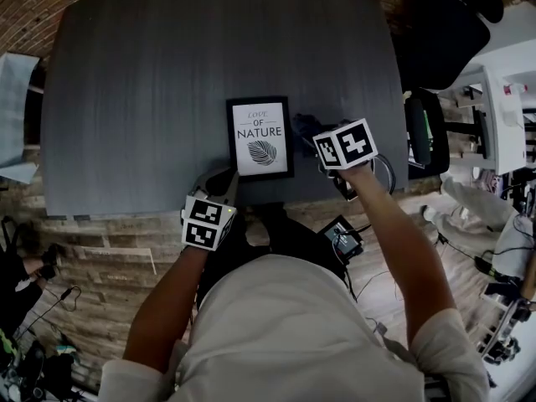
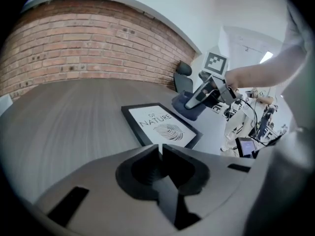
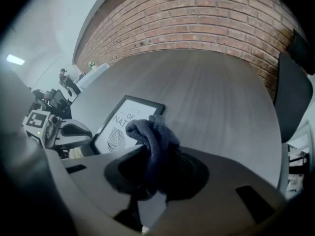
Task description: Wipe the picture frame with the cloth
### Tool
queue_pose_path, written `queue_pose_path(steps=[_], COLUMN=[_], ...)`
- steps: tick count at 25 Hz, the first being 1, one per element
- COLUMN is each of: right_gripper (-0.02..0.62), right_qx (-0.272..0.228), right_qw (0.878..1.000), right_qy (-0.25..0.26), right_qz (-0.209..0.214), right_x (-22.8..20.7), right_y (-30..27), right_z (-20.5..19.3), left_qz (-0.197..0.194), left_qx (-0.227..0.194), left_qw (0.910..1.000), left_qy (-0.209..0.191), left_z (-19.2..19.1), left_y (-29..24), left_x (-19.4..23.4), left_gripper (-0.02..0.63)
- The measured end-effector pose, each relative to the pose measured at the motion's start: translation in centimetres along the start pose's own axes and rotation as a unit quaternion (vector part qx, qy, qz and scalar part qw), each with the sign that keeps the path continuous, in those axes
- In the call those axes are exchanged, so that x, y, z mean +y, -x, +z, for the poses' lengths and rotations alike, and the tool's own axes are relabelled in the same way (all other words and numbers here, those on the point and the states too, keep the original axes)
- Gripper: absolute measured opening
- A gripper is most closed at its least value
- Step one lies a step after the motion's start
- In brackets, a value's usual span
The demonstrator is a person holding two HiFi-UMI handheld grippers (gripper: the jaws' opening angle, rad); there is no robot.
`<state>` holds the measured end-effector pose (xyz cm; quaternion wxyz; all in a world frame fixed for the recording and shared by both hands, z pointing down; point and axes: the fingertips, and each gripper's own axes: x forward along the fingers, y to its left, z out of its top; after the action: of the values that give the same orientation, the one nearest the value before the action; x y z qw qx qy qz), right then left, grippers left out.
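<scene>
A: Tool status?
B: Left tool (image 2: 161,150): jaws together, nothing in them. Right tool (image 2: 197,96): clamped on the dark cloth (image 3: 152,136), which is bunched between the jaws.
A: Arms?
B: Head view: left forearm enters from lower left, with the tool tip at the lower-left corner of the picture frame (image 1: 260,138). Right forearm enters from lower right, with the tool tilted steeply down just beside the frame's right edge.
A: Count?
B: Two tools, one cloth, one frame. The frame lies flat on the worktop (image 1: 167,82), centre of view.

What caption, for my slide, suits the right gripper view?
Right gripper shut on dark cloth, picture frame lying beyond.
</scene>
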<state>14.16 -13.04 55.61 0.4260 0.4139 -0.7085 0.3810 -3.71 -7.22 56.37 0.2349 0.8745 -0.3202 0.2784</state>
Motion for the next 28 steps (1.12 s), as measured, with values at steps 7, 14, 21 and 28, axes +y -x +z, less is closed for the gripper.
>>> queue_pose_path(steps=[7, 14, 21, 28], right_gripper=[0.109, 0.109, 0.109, 0.104], right_qx=[0.004, 0.009, 0.026, 0.004], right_qw=[0.999, 0.995, 0.992, 0.989], right_qy=[0.047, 0.101, 0.122, 0.145], right_qz=[-0.013, -0.014, -0.004, 0.007], right_x=[-1.3, -1.2, -1.3, -0.7], right_y=[-0.3, -1.4, -3.4, -4.2], right_z=[3.3, 8.4, 11.2, 10.4], left_qz=[-0.059, -0.04, -0.011, 0.014], left_qx=[0.035, 0.037, 0.04, 0.039], left_qw=[0.9875, 0.9884, 0.9913, 0.9938], left_qy=[-0.142, -0.142, -0.125, -0.103], left_z=[-0.3, -0.2, -0.1, -0.2], left_y=[-1.4, -2.0, -2.3, -2.4], left_x=[-3.3, -2.7, -2.8, -2.7], left_gripper=[0.238, 0.205, 0.198, 0.196])
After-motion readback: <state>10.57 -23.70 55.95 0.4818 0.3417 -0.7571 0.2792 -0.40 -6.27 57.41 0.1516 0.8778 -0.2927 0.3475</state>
